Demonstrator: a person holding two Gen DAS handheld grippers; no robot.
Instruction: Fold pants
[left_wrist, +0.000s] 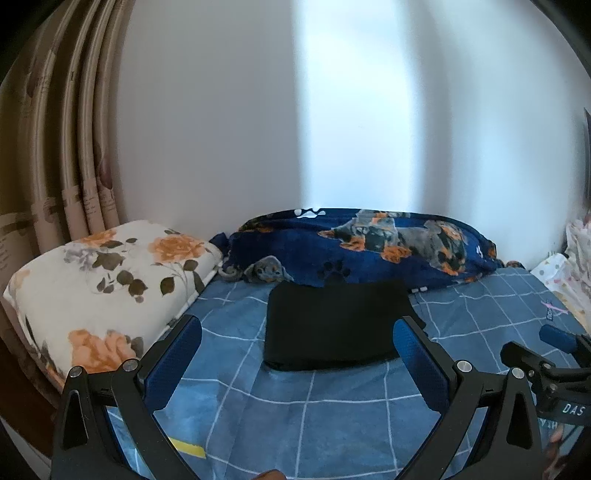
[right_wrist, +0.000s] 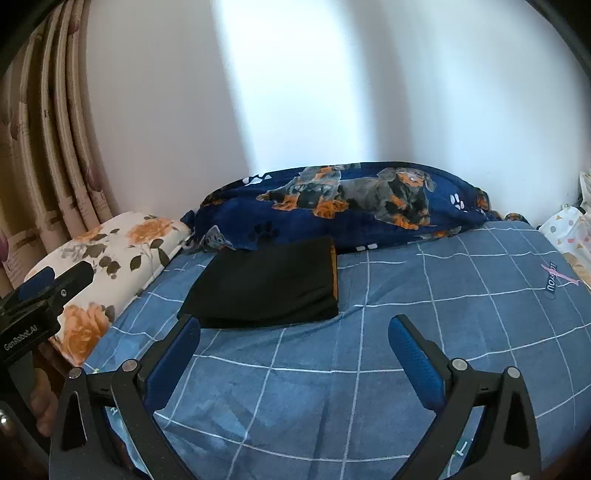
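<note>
Pants (left_wrist: 332, 325): near right corner hidden behind left claw (left_wrist: 299, 332) finger. Blanket (right_wrist: 332, 206) lower edge hidden behind pants. Curtain (right_wrist: 44, 147) cut off at left edge.

near bedsheet (right_wrist: 424, 332): open | far: blanket (right_wrist: 351, 203) blocks (against wall) | left: pillow (left_wrist: 99, 280) blocks

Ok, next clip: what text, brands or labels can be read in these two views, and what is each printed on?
"GenRobot.AI": white print on the black body of the left gripper, seen from the right wrist.
"DAS": white, cut off, on the black body of the right gripper; the line beneath is unreadable.
Logo on the blue checked bedsheet: upside down, not legible.
</note>
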